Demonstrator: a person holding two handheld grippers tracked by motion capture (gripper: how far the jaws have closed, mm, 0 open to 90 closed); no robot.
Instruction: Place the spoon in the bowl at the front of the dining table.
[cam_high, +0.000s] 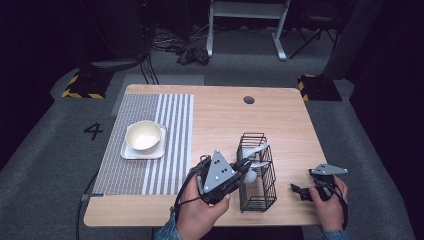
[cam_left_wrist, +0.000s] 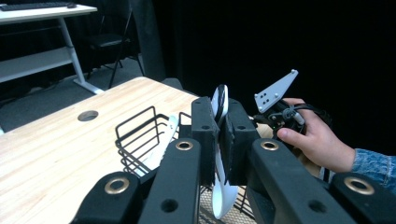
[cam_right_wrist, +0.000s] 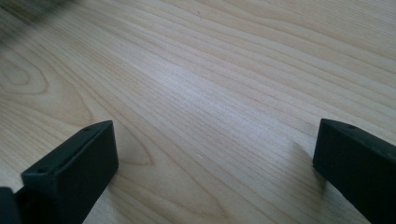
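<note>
Gripping a white plastic spoon (cam_left_wrist: 219, 140) edge-on, left claw (cam_high: 244, 169) clenched on it above black wire basket (cam_high: 260, 195) on pale wooden desk (cam_high: 290, 125); right claw (cam_right_wrist: 215, 154) released, jaws wide, low over bare desk.

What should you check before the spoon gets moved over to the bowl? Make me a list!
1. Grip on the white spoon: ok, the left hand-held gripper is shut on it, pads pressing both sides.
2. Spoon clear of the black wire basket: cannot tell, its lower end hangs close to the wires.
3. Other utensils in the basket not tangled with the spoon: cannot tell.
4. Bowl ready: ok, it sits upright on its white plate on the striped mat.
5. Right hand-held gripper out of the way: ok, open over bare table, apart from the basket.
</note>
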